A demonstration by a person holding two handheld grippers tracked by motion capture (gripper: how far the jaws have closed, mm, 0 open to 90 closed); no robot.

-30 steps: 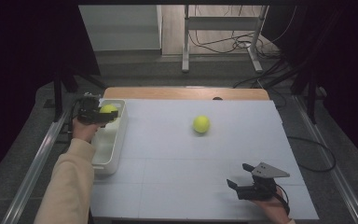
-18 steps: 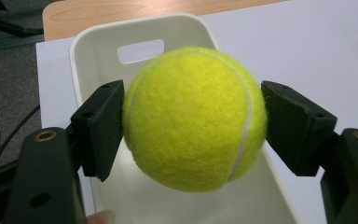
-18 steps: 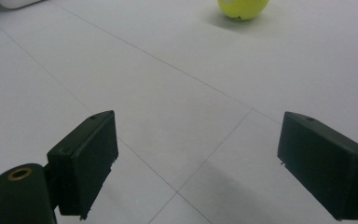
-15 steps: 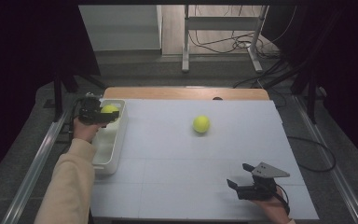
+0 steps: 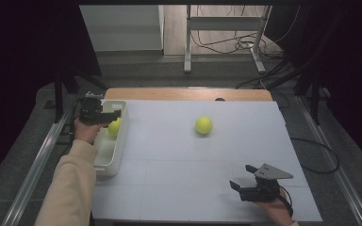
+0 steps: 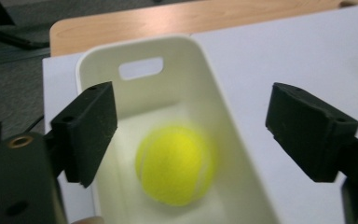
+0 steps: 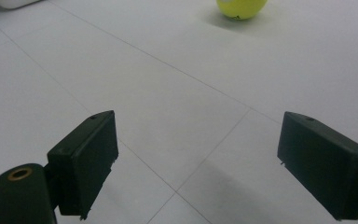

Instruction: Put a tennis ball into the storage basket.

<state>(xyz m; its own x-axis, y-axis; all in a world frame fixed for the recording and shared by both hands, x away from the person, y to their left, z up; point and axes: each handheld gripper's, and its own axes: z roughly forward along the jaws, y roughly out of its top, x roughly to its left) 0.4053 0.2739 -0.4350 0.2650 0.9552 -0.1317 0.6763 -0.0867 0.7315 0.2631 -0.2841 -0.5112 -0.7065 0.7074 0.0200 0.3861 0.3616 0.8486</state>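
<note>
Yellow-green felt shows blurred inside the white bin (image 6: 200, 84), where one tennis ball (image 6: 176, 164) lies loose below the left gripper (image 6: 191, 135), clear of both pads; the jaws have just been opening and now stand wide apart with nothing pressed between them. From above, that ball (image 5: 115, 126) sits in the far half of the bin (image 5: 104, 157), which stands at the left edge of the white table (image 5: 179, 188), and the left gripper (image 5: 113, 114) hangs just over it, the sleeve of that arm coming up from below. By the look of it, the work is putting balls into the bin, and this one counts as delivered: roughly half the job, as far as can be judged. What is left is the second ball (image 5: 203, 125), resting alone on the open table surface, well apart from the bin and from either tool. It appears at the top of the right gripper view (image 7: 241, 8), far ahead of the jaws. The right gripper (image 5: 242, 177) rests low near the table's near right corner, its jaws spread and holding nothing. The bin's near half looks bare, with plenty of room for the remaining ball; the slot handle in its far wall is visible in the left gripper view.
</note>
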